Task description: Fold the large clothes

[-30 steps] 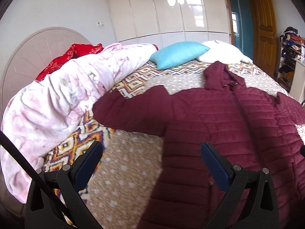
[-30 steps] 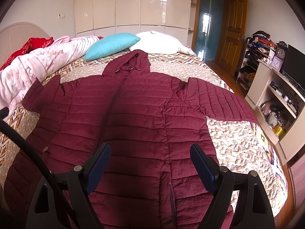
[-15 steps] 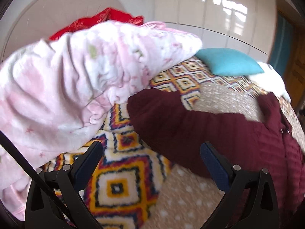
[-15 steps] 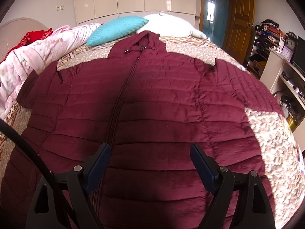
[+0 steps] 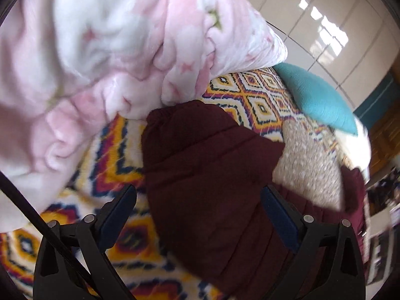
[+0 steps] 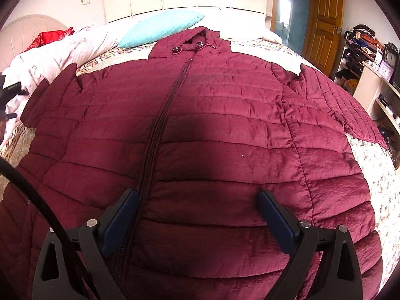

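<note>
Bedroom with one bed (image 6: 372,165) under a patterned cover; beside it stand one wooden door (image 6: 325,17) and open shelves (image 6: 375,85). One maroon quilted jacket (image 6: 212,130) lies flat, front up and zipped, hood toward one teal pillow (image 6: 160,28), both sleeves spread. One pink-white duvet (image 5: 100,57) is bunched touching the jacket's sleeve (image 5: 207,165). Left gripper (image 5: 198,212) hangs over that sleeve's cuff, jaws wide, gripping nothing. Right gripper (image 6: 198,212) is above the jacket's lower front, jaws opening, pads clear of the cloth.
</note>
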A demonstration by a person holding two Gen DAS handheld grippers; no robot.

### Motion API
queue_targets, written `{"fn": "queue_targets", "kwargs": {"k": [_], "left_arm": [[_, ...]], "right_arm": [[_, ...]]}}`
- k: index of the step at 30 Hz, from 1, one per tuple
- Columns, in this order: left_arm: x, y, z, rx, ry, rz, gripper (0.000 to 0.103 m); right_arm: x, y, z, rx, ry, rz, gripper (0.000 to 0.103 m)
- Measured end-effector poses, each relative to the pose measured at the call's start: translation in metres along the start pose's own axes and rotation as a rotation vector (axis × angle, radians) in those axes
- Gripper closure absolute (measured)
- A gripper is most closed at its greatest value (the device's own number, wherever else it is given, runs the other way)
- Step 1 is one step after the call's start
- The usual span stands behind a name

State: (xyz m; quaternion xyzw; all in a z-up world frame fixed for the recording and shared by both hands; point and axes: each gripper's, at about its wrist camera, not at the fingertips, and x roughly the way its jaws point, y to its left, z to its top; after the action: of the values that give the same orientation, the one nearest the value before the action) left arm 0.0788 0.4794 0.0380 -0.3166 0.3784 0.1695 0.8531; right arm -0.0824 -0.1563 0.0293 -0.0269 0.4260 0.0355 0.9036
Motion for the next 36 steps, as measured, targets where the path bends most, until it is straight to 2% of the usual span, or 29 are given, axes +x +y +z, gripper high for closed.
{"fn": "queue_targets", "kwargs": {"k": [3, 5, 6, 7, 8, 9, 13, 15, 16, 18, 21, 25, 26, 30, 31, 32, 34, 36], "left_arm": [[0.022, 0.014, 0.008, -0.1, 0.035, -0.09, 0.011], [0.033, 0.018, 0.009, -0.134, 0.052, -0.138, 0.021], [0.037, 0.018, 0.008, -0.145, 0.058, -0.148, 0.033], [0.038, 0.017, 0.006, -0.154, 0.059, -0.158, 0.051], [0.038, 0.016, 0.006, -0.155, 0.058, -0.167, 0.063], [0.037, 0.011, 0.005, -0.149, 0.061, -0.171, 0.08], [0.013, -0.022, 0.004, -0.059, 0.023, -0.108, 0.086], [-0.005, -0.04, 0.004, -0.011, -0.003, -0.106, 0.088], [-0.017, -0.053, 0.004, 0.021, -0.018, -0.11, 0.093], [-0.042, -0.082, -0.001, 0.083, -0.035, -0.148, 0.098], [-0.083, -0.134, -0.019, 0.176, -0.049, -0.232, 0.098], [-0.129, -0.209, -0.059, 0.318, -0.023, -0.345, 0.096], [-0.136, -0.222, -0.068, 0.34, -0.02, -0.332, 0.095], [-0.154, -0.23, -0.079, 0.361, -0.034, -0.243, 0.055], [-0.16, -0.22, -0.077, 0.351, -0.054, -0.211, 0.047], [-0.166, -0.208, -0.072, 0.337, -0.076, -0.178, 0.043], [-0.168, -0.181, -0.059, 0.308, -0.099, -0.125, 0.026], [-0.166, -0.147, -0.042, 0.25, -0.113, -0.07, 0.025]], "right_arm": [[0.001, 0.004, 0.0, -0.017, 0.004, -0.015, 0.0], [0.002, 0.004, 0.001, -0.021, 0.003, -0.019, 0.0], [0.002, 0.004, 0.0, -0.022, 0.003, -0.02, 0.0], [0.002, 0.004, 0.001, -0.022, 0.004, -0.02, 0.0], [0.002, 0.004, 0.001, -0.022, 0.004, -0.021, 0.0], [0.002, 0.004, 0.001, -0.023, 0.004, -0.022, 0.0], [0.003, 0.004, 0.001, -0.023, 0.004, -0.022, 0.0], [0.003, 0.004, 0.001, -0.023, 0.004, -0.021, 0.0], [0.003, 0.004, 0.001, -0.023, 0.004, -0.021, 0.0], [0.003, 0.004, 0.001, -0.021, 0.004, -0.019, 0.0], [0.003, 0.003, 0.002, -0.016, 0.004, -0.012, 0.0], [0.002, 0.001, 0.002, -0.003, 0.0, 0.006, 0.0], [0.001, 0.0, 0.002, 0.001, -0.001, 0.011, 0.0], [-0.001, -0.004, 0.001, 0.019, -0.008, 0.038, 0.0], [-0.002, -0.005, 0.001, 0.028, -0.013, 0.051, 0.0], [-0.003, -0.007, 0.0, 0.036, -0.016, 0.063, 0.0], [-0.005, -0.011, 0.0, 0.054, -0.025, 0.086, 0.0], [-0.005, -0.012, -0.001, 0.062, -0.029, 0.097, 0.0]]}}
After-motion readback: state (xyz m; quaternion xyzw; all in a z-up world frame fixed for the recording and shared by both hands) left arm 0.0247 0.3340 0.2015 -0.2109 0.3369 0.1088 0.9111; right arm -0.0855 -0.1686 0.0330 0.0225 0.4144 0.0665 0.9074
